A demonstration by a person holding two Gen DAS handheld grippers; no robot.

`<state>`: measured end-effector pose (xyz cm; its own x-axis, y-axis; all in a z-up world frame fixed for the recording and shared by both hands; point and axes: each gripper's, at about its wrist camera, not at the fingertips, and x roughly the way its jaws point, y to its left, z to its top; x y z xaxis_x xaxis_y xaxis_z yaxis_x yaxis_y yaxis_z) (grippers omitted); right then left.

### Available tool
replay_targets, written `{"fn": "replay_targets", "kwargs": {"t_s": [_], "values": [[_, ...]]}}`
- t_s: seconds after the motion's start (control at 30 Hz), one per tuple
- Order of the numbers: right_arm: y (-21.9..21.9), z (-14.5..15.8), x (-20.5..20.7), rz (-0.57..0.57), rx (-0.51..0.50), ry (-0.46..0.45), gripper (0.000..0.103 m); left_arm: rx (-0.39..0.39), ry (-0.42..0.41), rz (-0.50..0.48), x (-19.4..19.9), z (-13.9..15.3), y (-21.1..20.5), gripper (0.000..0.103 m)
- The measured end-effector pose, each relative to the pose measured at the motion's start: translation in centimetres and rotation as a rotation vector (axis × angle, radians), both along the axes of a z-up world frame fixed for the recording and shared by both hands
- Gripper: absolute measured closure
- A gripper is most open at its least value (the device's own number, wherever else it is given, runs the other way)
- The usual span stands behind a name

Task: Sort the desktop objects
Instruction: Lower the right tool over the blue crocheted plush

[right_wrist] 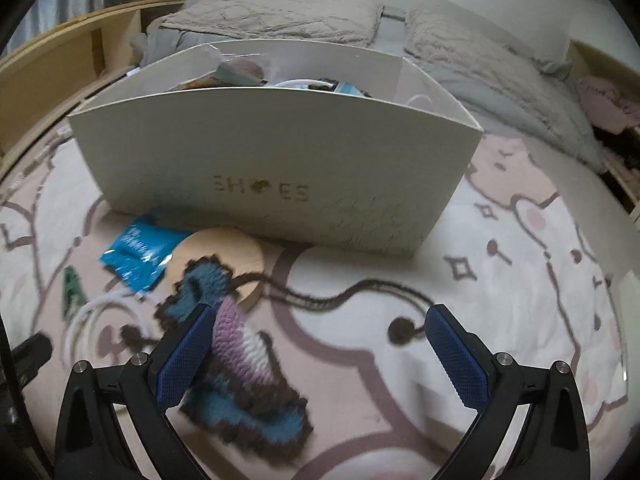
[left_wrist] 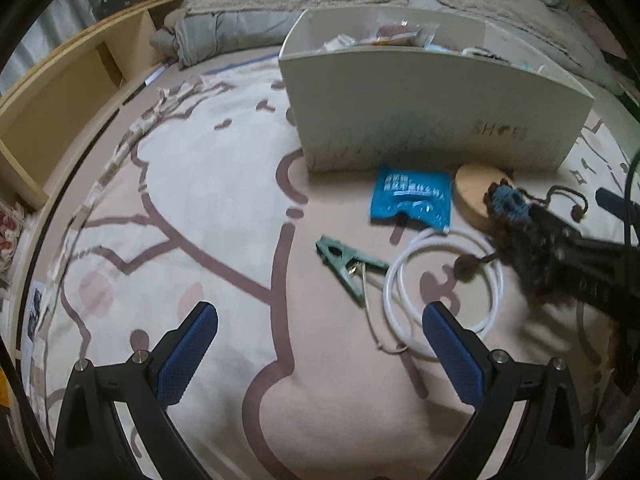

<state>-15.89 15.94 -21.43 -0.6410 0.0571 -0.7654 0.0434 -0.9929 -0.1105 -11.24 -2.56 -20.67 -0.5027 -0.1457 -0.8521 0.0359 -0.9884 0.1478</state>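
A crocheted butterfly pouch (right_wrist: 248,344) in blue, purple and brown lies on the patterned blanket, against the left finger of my right gripper (right_wrist: 320,312), which is open. Its brown cord ends in a bobble (right_wrist: 402,330) near the right finger. The left wrist view shows the pouch (left_wrist: 516,216) partly over a wooden disc (left_wrist: 474,192). My left gripper (left_wrist: 320,312) is open over bare blanket. Ahead of it lie a green clip (left_wrist: 344,264), a coiled white cable (left_wrist: 389,292) and a blue packet (left_wrist: 412,196). Behind them stands a white shoe box (left_wrist: 420,100) holding several items.
The box (right_wrist: 280,148) stands upright on the bed's blanket, marked SHOES. Pillows and a grey quilt (right_wrist: 280,20) lie beyond it. A wooden shelf unit (left_wrist: 60,92) runs along the left side. Open blanket stretches to the left of the clip and to the right of the box.
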Motion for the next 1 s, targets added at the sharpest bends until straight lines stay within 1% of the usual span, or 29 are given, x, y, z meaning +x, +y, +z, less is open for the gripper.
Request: {"fn": "replay_targets", "kwargs": {"t_s": [0.2, 0.37, 0.47, 0.67, 1.0], "values": [[-0.1, -1.3, -0.6, -0.012, -0.006, -0.022, 0.000, 0.002, -0.022, -0.019, 0.2, -0.6, 0.0, 0.000], [0.1, -2.3, -0.4, -0.015, 0.042, -0.101, 0.000, 0.002, -0.054, -0.012, 0.2, -1.4, -0.3, 0.000], [0.6, -2.5, 0.3, -0.008, 0.043, -0.110, 0.000, 0.008, -0.071, -0.006, 0.2, -1.7, -0.3, 0.000], [1.9, -2.9, 1.4, -0.014, 0.015, -0.159, 0.000, -0.009, -0.062, -0.045, 0.5, -1.7, 0.6, 0.000], [3.6, -2.5, 4.3, -0.011, 0.070, -0.187, 0.000, -0.026, -0.064, -0.097, 0.1, -1.9, 2.4, 0.000]]}}
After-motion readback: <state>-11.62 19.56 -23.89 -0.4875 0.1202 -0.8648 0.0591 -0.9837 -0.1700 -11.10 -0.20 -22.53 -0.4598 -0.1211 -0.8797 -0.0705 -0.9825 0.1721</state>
